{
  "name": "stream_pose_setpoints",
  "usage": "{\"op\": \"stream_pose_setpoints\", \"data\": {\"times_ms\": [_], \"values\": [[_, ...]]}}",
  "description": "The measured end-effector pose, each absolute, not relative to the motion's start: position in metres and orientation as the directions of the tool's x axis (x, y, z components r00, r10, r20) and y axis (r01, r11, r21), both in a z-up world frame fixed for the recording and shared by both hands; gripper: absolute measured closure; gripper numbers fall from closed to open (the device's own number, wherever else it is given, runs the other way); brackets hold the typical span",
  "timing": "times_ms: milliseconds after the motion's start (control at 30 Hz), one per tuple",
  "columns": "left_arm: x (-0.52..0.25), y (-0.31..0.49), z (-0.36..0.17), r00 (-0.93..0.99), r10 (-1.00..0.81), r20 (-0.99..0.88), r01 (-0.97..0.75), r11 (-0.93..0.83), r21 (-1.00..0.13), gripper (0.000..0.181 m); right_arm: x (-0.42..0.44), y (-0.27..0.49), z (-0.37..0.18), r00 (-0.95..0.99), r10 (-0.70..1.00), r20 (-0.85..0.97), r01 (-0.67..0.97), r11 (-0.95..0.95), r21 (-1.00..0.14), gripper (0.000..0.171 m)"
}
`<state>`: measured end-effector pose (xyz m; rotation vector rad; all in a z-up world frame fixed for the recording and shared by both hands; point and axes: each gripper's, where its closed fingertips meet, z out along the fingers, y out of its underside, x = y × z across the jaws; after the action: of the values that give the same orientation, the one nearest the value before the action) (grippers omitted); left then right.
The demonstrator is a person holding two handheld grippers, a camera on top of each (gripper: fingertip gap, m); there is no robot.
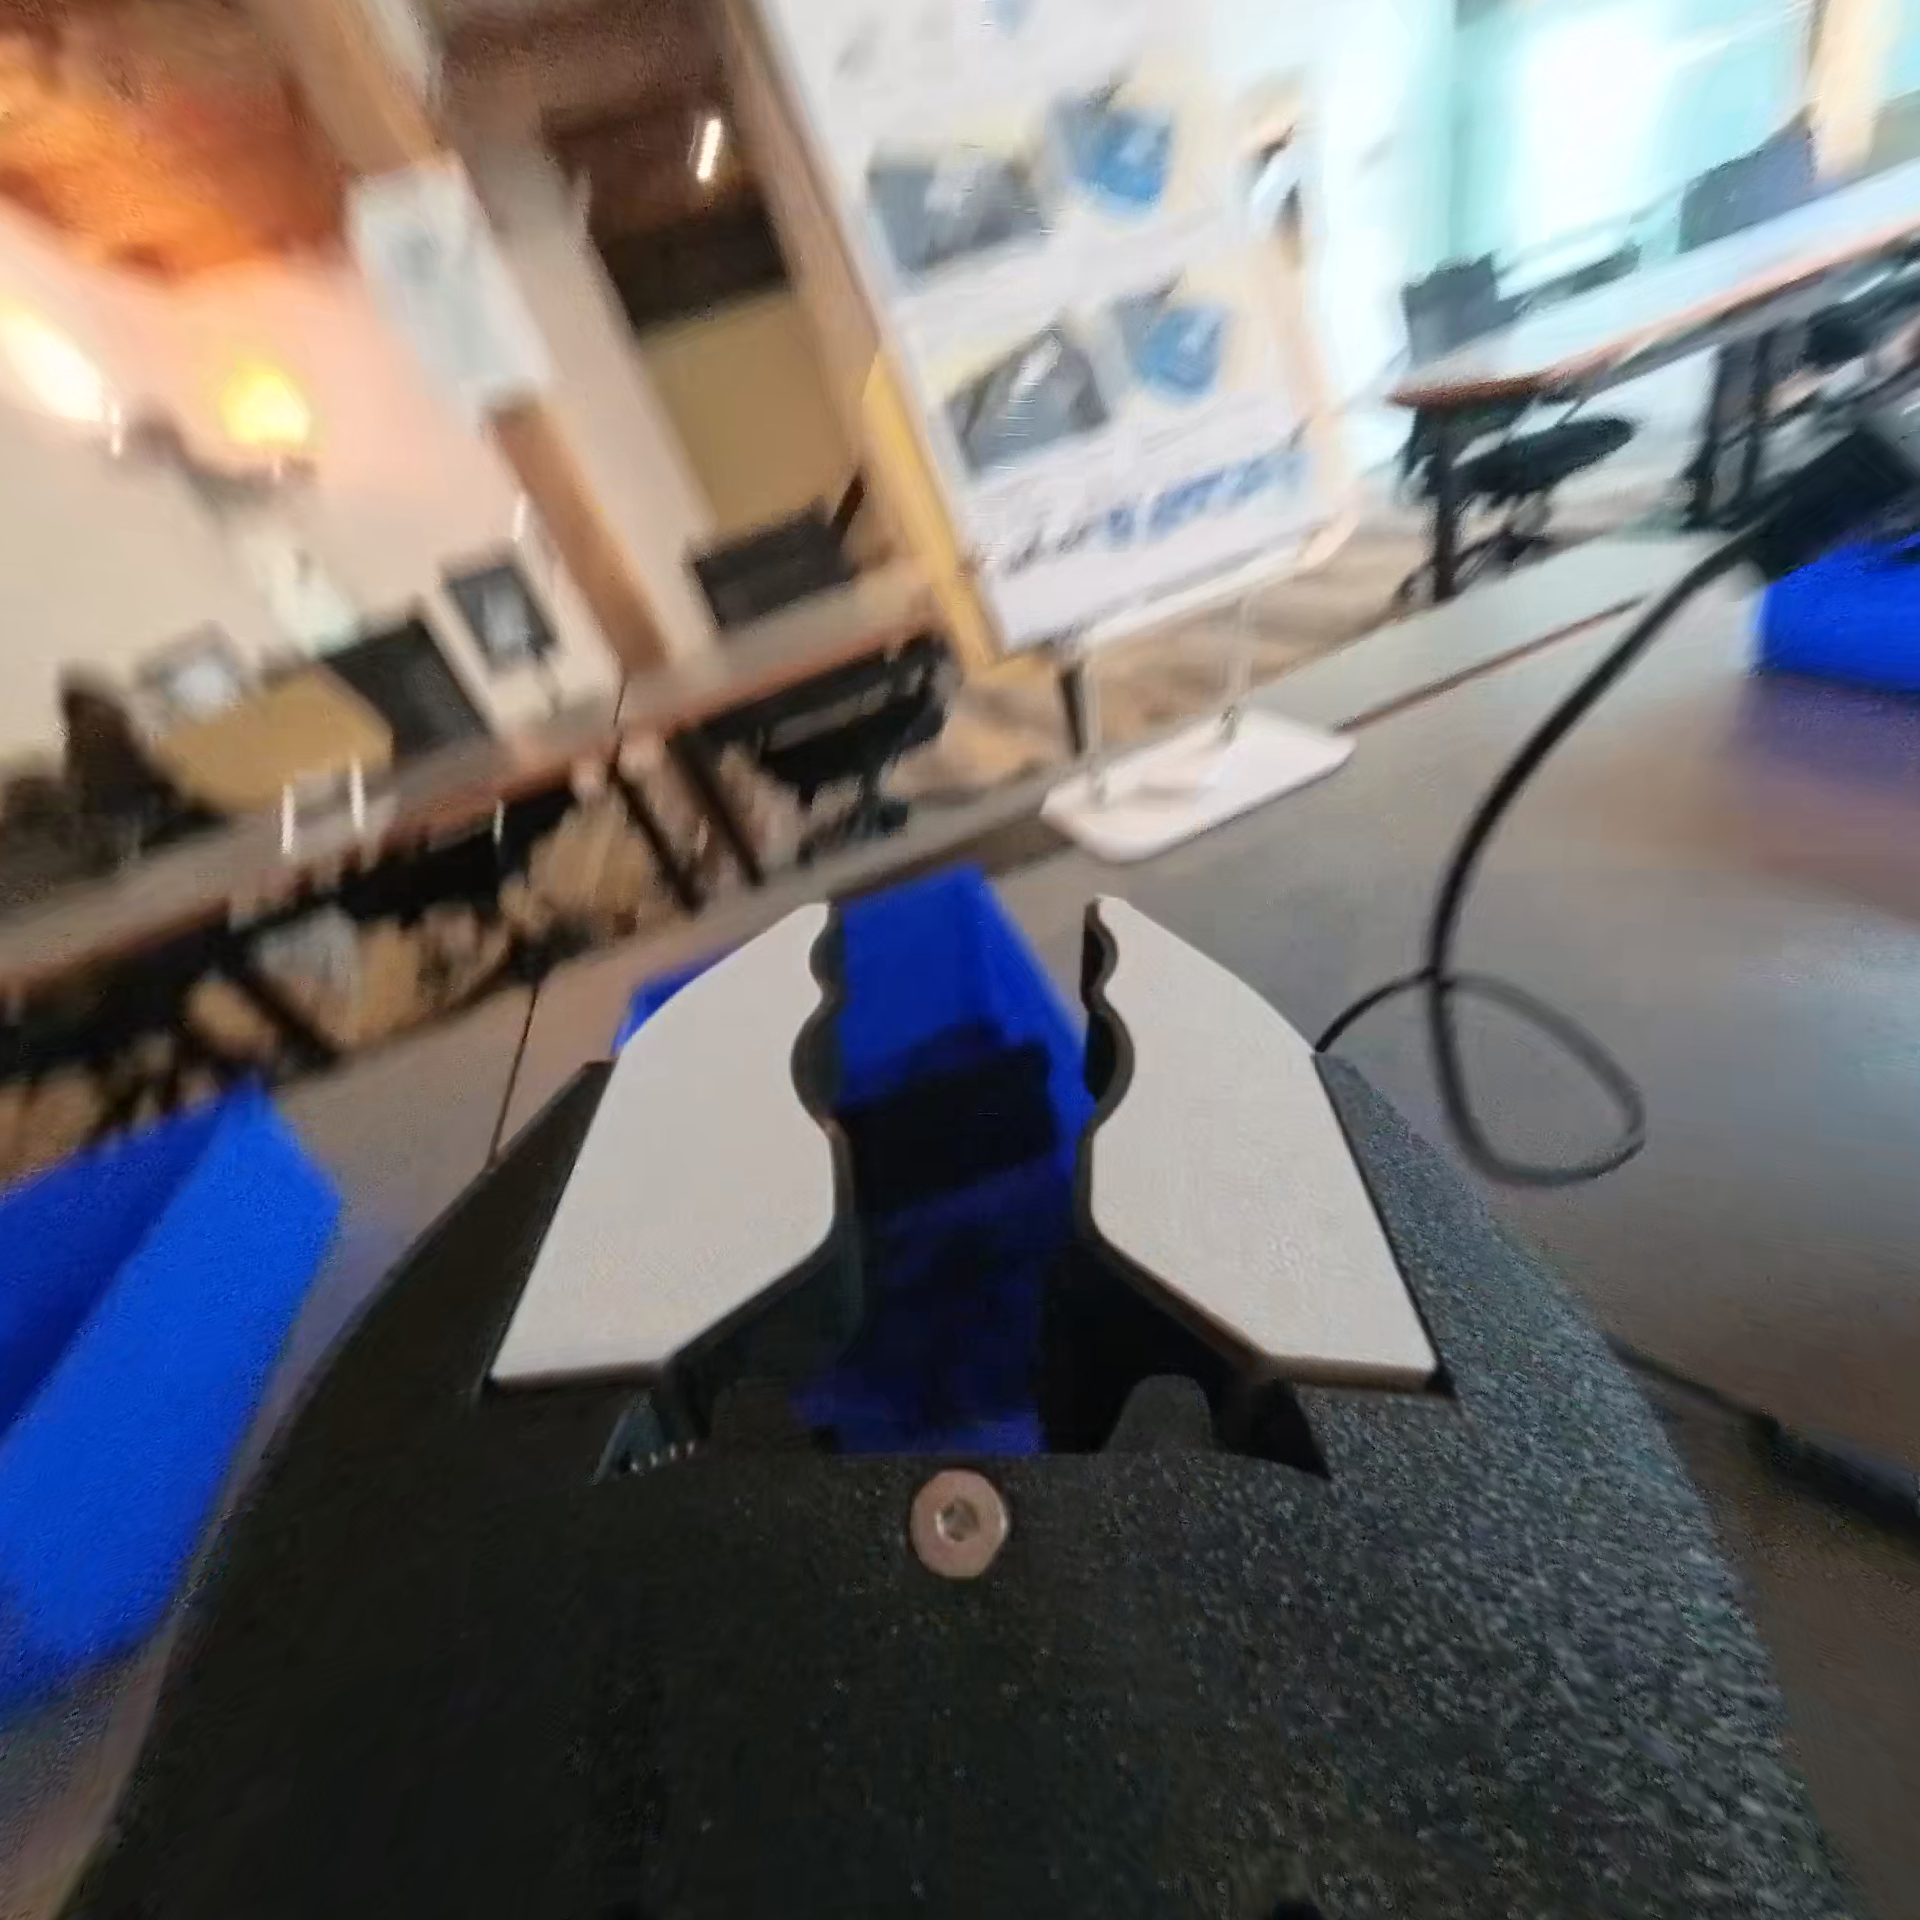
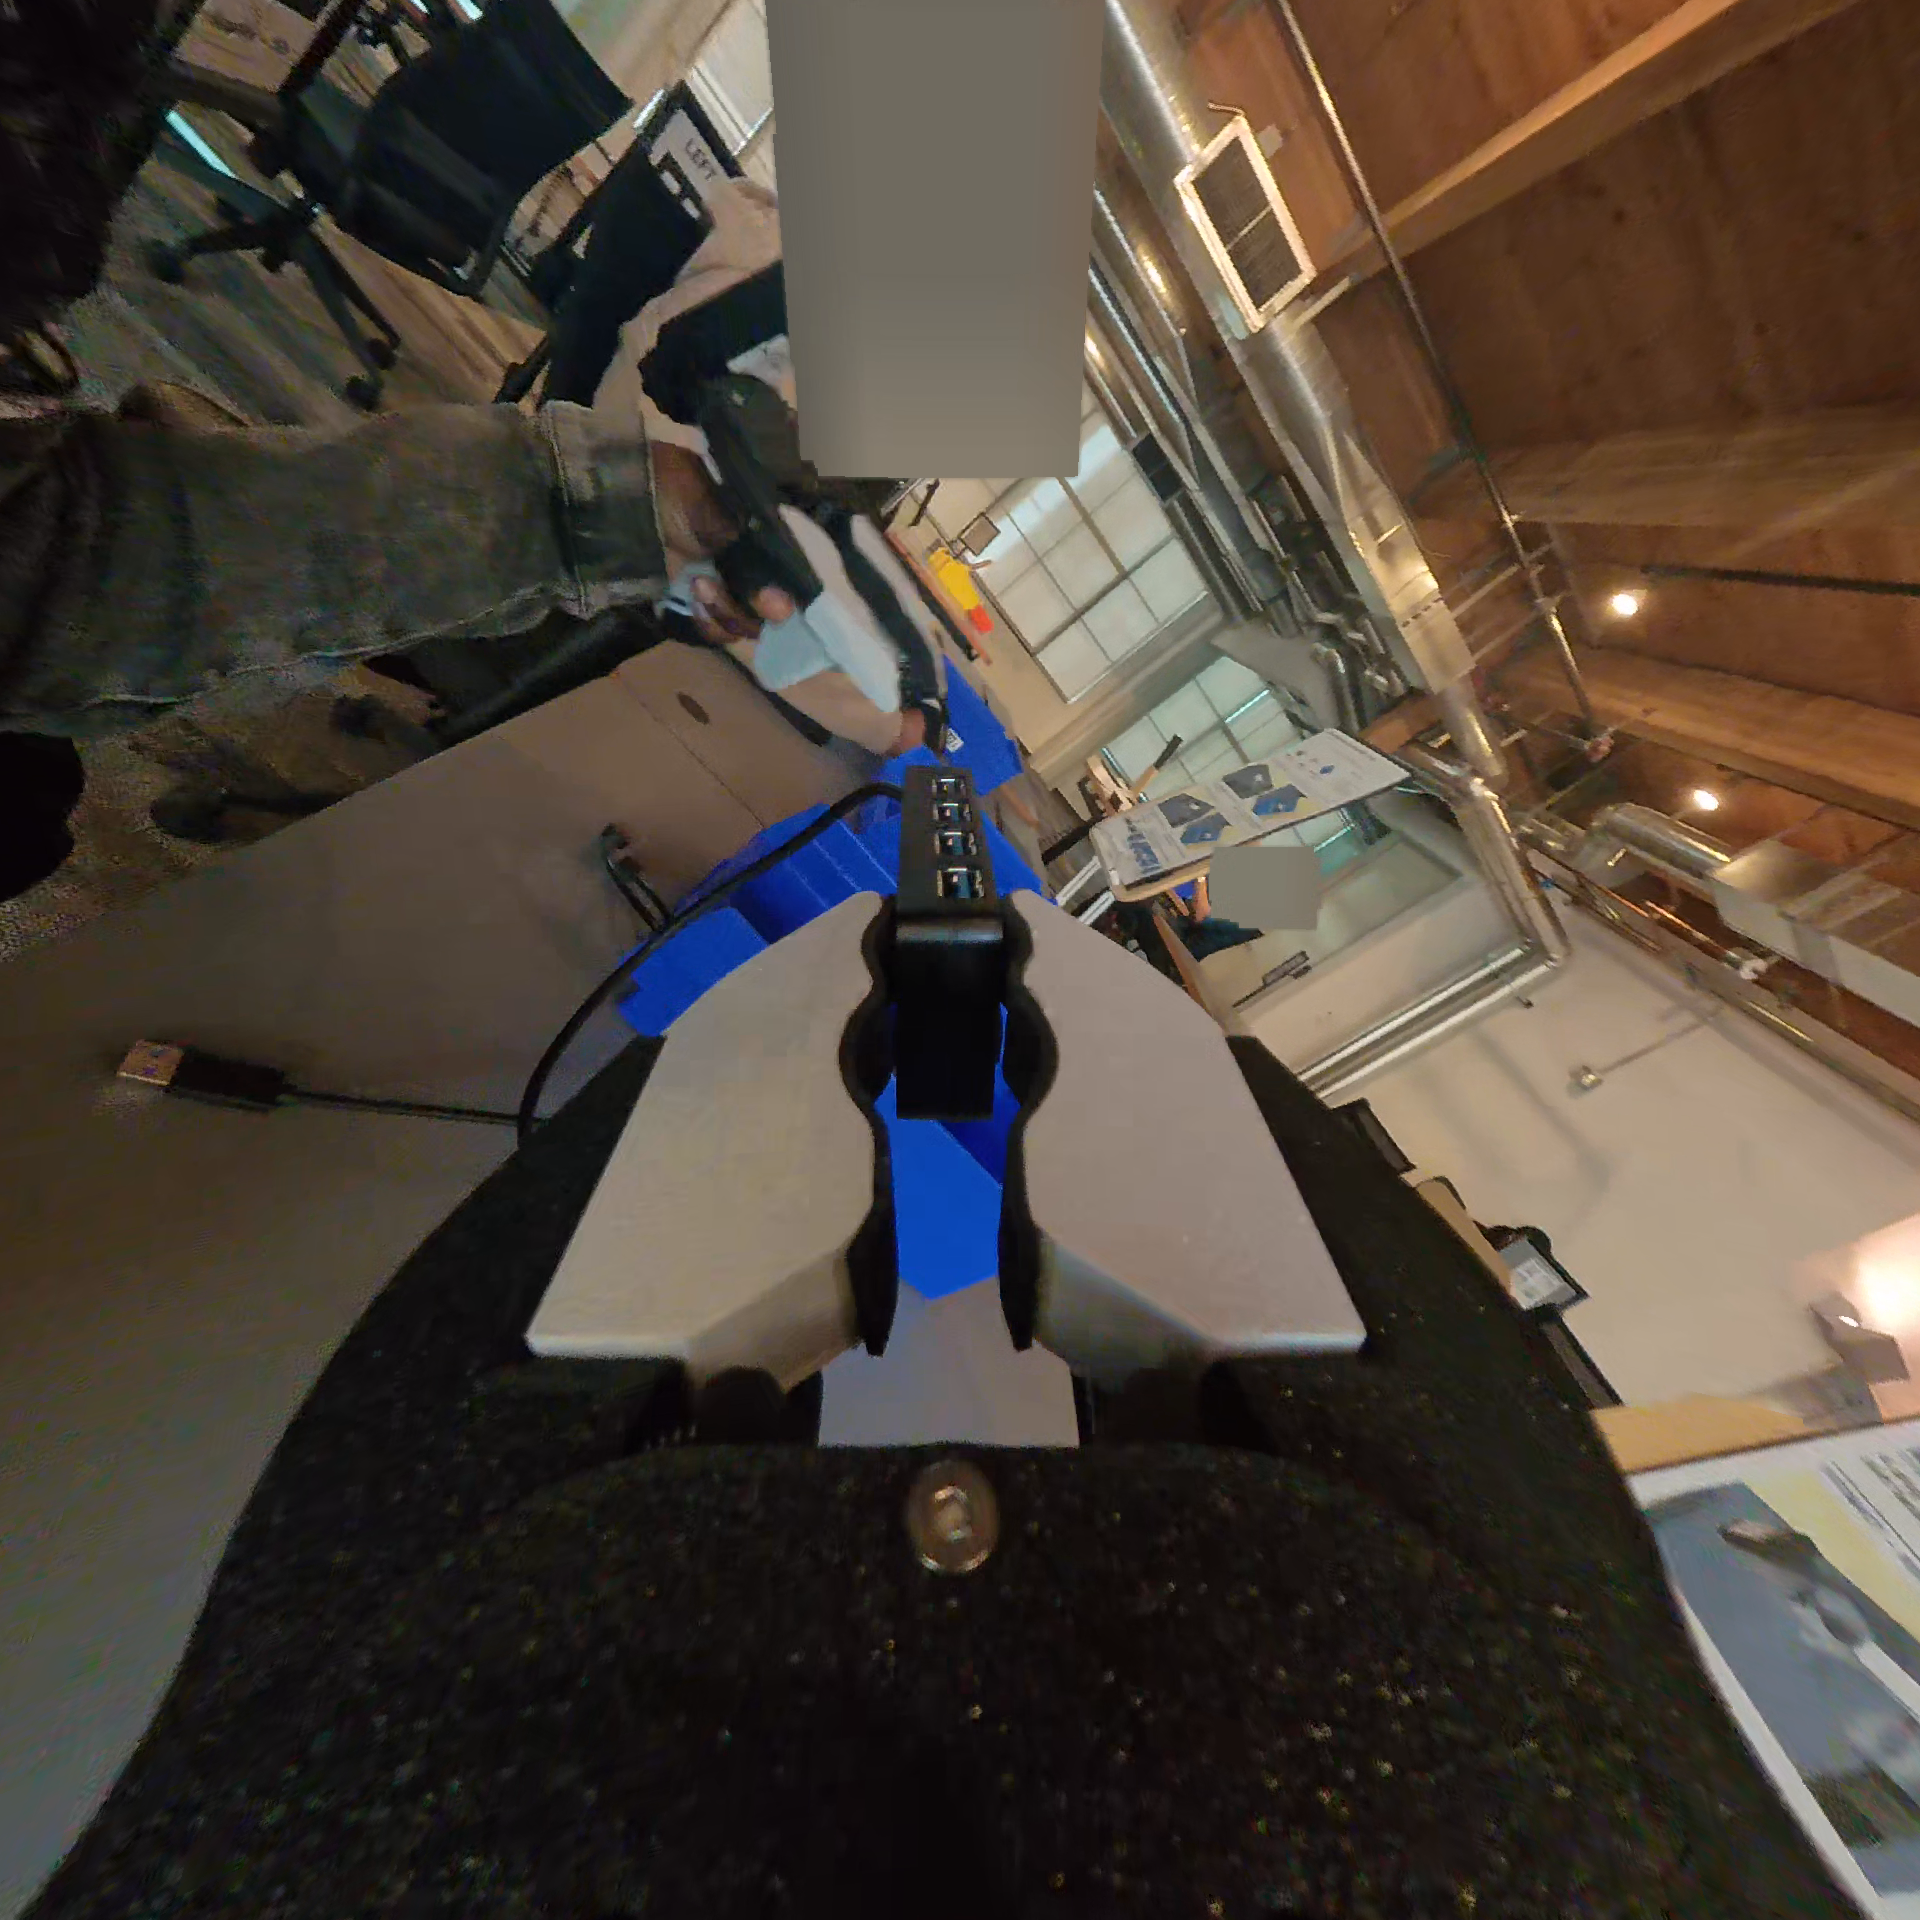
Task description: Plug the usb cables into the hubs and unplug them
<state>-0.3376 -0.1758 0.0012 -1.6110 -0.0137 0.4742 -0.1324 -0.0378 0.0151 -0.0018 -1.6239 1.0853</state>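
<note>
Black and slim, the USB hub [image 2: 948, 868] is clamped by its near end in the right tool [image 2: 948, 935], its row of ports pointing away beyond the fingertips. A USB cable's plug [image 2: 197, 1075] is seen lying on the worktop [image 2: 312, 935] well to that tool's left. The left tool [image 1: 956, 935] is held apart over a blue bin [image 1: 935, 966] (view blurred), with a black cable [image 1: 1496, 1049] looped to its right.

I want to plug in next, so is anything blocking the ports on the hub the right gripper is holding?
Nothing visible does. The right gripper is shut on the hub, and its row of ports faces open air. The loose usb plug lies apart on the table.
</note>
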Motion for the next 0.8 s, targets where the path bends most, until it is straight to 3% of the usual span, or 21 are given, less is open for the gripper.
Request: {"op": "stream_pose_setpoints", "data": {"times_ms": [200,500,800], "values": [[-0.395,-0.182,-0.081,0.922,0.364,-0.131,0.031,-0.408,-0.913,0.135,-0.113,-0.015,0.029,-0.332,0.533,0.778,-0.510,0.592,-0.624,0.155],[-0.446,-0.172,-0.141,0.879,0.443,-0.175,0.238,-0.727,-0.645,0.140,-0.101,0.004,0.039,-0.294,0.549,0.783,-0.508,0.604,-0.614,0.155],[-0.455,-0.111,-0.182,0.881,0.463,-0.102,0.361,-0.794,-0.489,0.156,-0.095,0.009,0.047,-0.263,0.557,0.788,-0.515,0.610,-0.602,0.155]]}}
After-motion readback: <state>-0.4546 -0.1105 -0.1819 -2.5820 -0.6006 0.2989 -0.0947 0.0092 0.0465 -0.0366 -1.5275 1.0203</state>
